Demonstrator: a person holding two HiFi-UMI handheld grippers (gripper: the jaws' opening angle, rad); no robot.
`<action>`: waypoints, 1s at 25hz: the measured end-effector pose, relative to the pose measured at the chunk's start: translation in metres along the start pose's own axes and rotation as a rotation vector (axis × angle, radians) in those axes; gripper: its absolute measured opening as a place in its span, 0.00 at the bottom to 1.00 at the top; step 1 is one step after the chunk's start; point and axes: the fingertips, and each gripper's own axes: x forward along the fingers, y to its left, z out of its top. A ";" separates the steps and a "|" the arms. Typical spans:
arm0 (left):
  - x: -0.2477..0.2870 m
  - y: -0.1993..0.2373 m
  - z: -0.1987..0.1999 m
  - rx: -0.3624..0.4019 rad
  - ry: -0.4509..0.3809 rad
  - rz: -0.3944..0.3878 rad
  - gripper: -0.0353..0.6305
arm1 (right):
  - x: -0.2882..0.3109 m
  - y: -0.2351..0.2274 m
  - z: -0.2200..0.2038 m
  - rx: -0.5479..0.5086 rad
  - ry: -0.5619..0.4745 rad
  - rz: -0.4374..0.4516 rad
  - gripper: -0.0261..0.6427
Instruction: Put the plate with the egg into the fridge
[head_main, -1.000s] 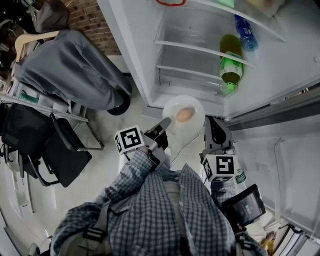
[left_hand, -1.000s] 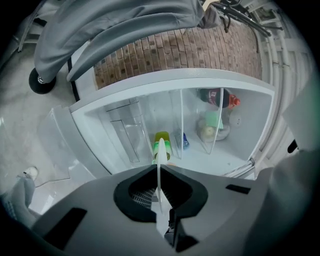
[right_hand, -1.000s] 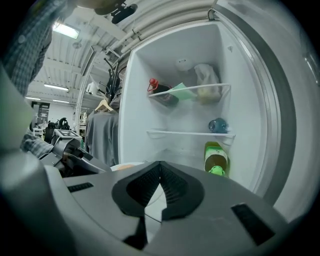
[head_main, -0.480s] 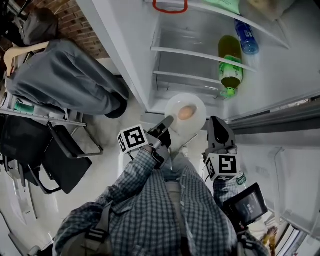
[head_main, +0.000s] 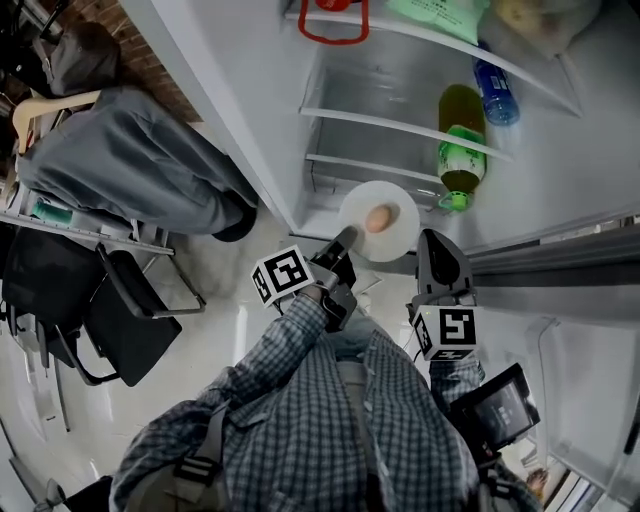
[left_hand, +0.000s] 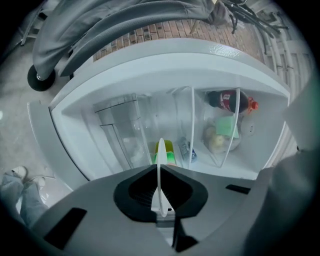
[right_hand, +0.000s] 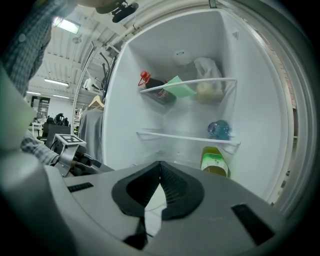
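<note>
Now the left gripper (head_main: 346, 238) pinches the plate (head_main: 401, 236) bearing the egg (head_main: 377, 217) before the fridge (head_main: 250, 110) holding bottles (head_main: 459, 140); the right gripper (head_main: 437, 242) is pressed together.

The person wears a long-sleeved checked shirt (head_main: 330, 430) in grey-blue and white, crossed by dark straps (head_main: 195, 455) with plastic buckles. The left gripper (head_main: 346, 237) and right gripper (head_main: 432, 242) have grey bodies with black ribbed pads, and each carries 1 white cube (head_main: 283, 275) printed with black square markers. A black device with a screen (head_main: 492, 410) hangs by the right sleeve.
</note>
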 end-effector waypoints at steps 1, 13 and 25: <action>0.005 0.000 0.001 -0.002 -0.009 0.001 0.08 | 0.001 -0.003 -0.001 -0.005 -0.001 0.002 0.05; 0.067 -0.012 0.023 0.010 -0.118 0.008 0.08 | 0.014 -0.029 0.005 -0.029 -0.025 0.031 0.05; 0.103 -0.002 0.047 -0.021 -0.204 0.052 0.08 | 0.026 -0.028 0.002 -0.134 -0.015 0.063 0.05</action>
